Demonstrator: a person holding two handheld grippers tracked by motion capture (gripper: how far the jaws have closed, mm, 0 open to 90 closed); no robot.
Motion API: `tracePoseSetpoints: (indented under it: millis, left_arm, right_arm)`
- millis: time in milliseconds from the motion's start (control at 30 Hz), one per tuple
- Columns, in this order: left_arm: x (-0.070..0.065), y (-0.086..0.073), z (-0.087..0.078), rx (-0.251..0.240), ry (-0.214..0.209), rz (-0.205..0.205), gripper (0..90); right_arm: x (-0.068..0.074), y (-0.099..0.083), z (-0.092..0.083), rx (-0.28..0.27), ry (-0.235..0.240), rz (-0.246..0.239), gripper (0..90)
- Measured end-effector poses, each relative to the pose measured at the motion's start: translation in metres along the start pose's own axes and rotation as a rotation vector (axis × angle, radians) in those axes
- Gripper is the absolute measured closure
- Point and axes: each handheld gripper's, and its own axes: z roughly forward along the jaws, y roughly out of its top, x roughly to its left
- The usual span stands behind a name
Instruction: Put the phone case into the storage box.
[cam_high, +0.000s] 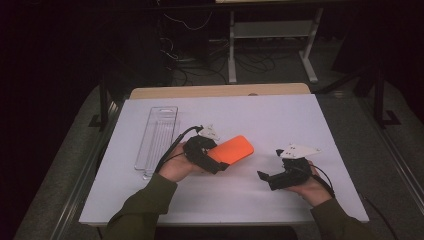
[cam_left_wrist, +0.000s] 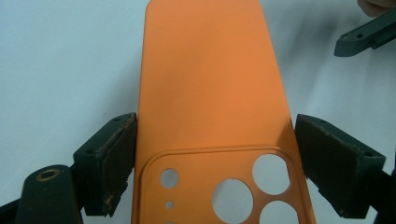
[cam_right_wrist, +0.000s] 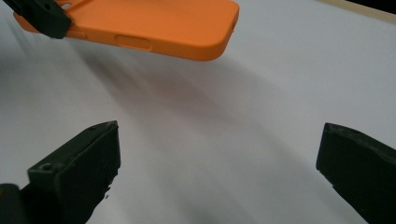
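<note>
Left gripper (cam_high: 216, 161) clamped on orange phone case (cam_high: 231, 149), jaws pressed against both long edges at the camera-cutout end, pads (cam_left_wrist: 114, 158) touching the case sides in the left gripper view; case held just above the white table sheet (cam_high: 280, 120), near the middle, shadow under it in the right gripper view, far end (cam_right_wrist: 219, 28) pointing away from the left hand (cam_high: 176, 169) toward table right; camera-cutout panel with several round holes sitting between the jaws, back face up, side button strip visible on the edge in the right gripper view; right gripper (cam_high: 265, 177) wide open, nothing between the jaws, white sheet visible in the gap (cam_right_wrist: 219, 168), hovering or resting low near the front right of the sheet, cannot tell which; tip of the right gripper also visible top right in the left gripper view (cam_left_wrist: 364, 35), near the case but apart from it; right hand (cam_high: 310, 187) wrapped around the gripper body, grey three-cornered plate (cam_high: 299, 150) on top; clear plastic tray (cam_high: 157, 140) lying flat left of the left gripper, long axis running away from the person, apart from the case; black cable (cam_high: 172, 145) trailing from the left gripper along the tray's right edge; olive sleeves (cam_high: 142, 210) coming in from the bottom edge; wooden table edge (cam_high: 220, 91) showing beyond the sheet
</note>
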Motion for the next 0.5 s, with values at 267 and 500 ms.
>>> tracePoseSetpoints:
  millis: [267, 500]
  left_arm:
    - [0.001, -0.001, -0.001, 0.000, 0.001, -0.013, 15.3]
    - [0.001, 0.000, -0.002, -0.009, 0.001, -0.024, 15.2]
  right_arm:
    - [0.002, 0.004, 0.005, 0.010, 0.005, -0.008, 0.0]
    - [0.000, 0.009, 0.011, 0.007, 0.002, -0.002, 0.8]
